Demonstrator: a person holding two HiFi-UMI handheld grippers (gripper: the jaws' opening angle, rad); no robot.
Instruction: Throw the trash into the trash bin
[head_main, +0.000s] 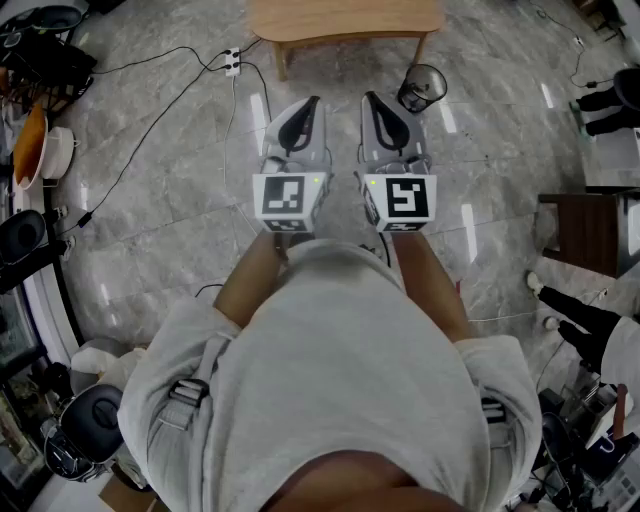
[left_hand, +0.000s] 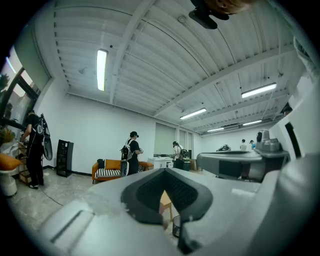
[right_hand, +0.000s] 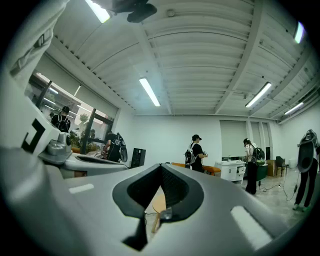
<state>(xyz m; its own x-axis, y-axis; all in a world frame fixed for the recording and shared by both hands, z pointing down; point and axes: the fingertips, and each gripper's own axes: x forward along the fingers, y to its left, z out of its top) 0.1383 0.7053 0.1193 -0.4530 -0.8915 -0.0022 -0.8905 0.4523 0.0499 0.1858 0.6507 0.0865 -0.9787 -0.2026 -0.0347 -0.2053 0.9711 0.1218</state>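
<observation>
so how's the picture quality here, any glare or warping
Head view: light streaks glare off the glossy floor, and the edges bend. Left gripper view: strong fisheye, black corners, the strip light blown out. Right gripper view: the ceiling bows the same way, with a bright window at left.

Straight ahead of your left gripper (head_main: 314, 102) and right gripper (head_main: 370, 98), held close side by side, the grey floor (head_main: 180, 190) lies open as far as the wooden surface (head_main: 345, 20). Its legs come down at the near corners. The mesh trash bin (head_main: 422, 87) stands just beside the right-hand leg, with bare floor on its near side. To your left, a power strip (head_main: 232, 62) and a black cable (head_main: 150, 150) lie flat across the floor. Chairs (head_main: 22, 235) and other gear crowd the far left edge. On your right, a dark cabinet (head_main: 590, 232) blocks the way, and another person's leg (head_main: 580, 315) reaches in below it.
</observation>
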